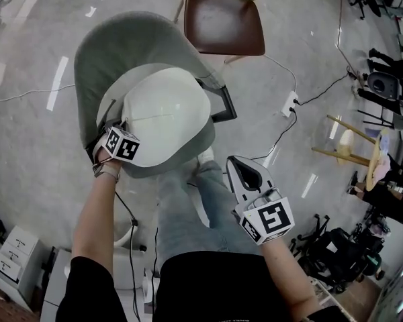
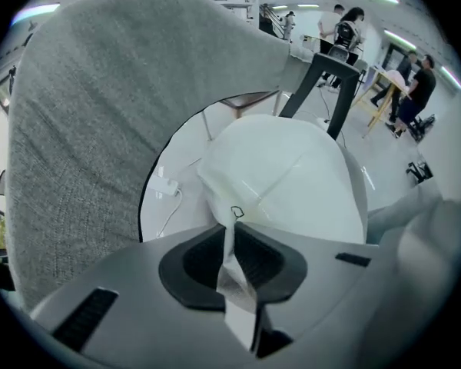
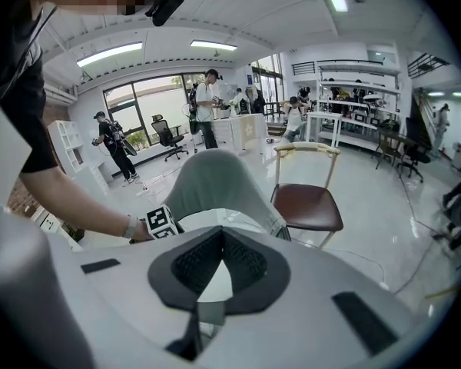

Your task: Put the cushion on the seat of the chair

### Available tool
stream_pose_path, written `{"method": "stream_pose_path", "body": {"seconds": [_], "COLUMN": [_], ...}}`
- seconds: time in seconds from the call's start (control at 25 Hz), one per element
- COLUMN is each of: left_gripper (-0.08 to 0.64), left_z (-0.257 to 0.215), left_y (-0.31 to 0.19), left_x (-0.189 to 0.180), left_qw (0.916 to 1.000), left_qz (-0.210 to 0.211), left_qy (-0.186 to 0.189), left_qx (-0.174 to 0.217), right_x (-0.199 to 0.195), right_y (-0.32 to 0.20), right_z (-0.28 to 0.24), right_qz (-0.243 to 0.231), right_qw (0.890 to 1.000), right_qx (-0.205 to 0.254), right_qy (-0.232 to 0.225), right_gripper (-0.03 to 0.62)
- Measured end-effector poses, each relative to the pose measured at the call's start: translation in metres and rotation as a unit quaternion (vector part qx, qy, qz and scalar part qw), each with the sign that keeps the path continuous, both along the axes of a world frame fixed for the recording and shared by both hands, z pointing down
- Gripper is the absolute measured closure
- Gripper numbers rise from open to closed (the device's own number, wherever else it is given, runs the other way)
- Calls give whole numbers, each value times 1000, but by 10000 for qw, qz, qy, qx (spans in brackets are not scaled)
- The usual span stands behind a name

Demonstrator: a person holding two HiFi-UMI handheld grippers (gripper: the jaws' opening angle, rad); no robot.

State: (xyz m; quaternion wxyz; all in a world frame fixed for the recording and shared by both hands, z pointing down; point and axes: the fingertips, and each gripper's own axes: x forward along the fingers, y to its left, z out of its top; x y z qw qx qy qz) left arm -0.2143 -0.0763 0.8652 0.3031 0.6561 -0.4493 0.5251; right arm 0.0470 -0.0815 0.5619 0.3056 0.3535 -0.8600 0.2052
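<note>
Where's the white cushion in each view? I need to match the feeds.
Head view: cushion at centre, over the grey armchair.
Left gripper view: centre-right, its edge pinched in the left claw.
Right gripper view: a white sliver, low centre, just beyond the right claw.
Shared landmark: the grey armchair's curved back, in all three views.

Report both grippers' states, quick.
Left gripper: shut on a fold of the cushion.
Right gripper: shut, holding nothing.
</note>
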Motion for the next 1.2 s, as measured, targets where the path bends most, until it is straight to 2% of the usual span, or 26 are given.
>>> {"method": "stream_pose_path", "body": {"seconds": [0.16,0.36,0.72,0.76,0.8,0.84,0.88,1.0,1.2], "left_gripper": [514,514,490,480,433,337,309,272,258], "left_z": [16,29,27,27,27,27,26,24,17], "left_y": [7,14,12,12,12,12,13,15,20], "left_x": [-2,-1,-7,-9,-9,-10,-9,-7,-5], "left_qw": [9997,9991,9980,9977,9974,9973,9973,9974,9972], "left_qz": [-94,-226,-555,-614,-654,-666,-647,-548,-613], "left_qy": [-116,-78,-151,-172,-196,-234,-294,-447,-410], "left_qx": [-185,-361,-258,-245,-230,-214,-197,-158,-130], "right_x": [2,1,0,0,0,0,0,3,6], "right_y": [6,7,5,5,5,4,4,3,1], "right_z": [5,7,6,5,5,4,3,1,-5], "right_qz": [36,34,6,2,0,-1,-5,-11,-31], "right_qw": [10000,10000,10000,10000,10000,10000,10000,10000,9999], "right_qx": [-52,-75,-66,-63,-60,-54,-45,-23,30], "right_qy": [9,12,-16,-23,-30,-38,-46,-71,-119], "right_gripper": [584,584,584,584,584,584,584,584,584]}}
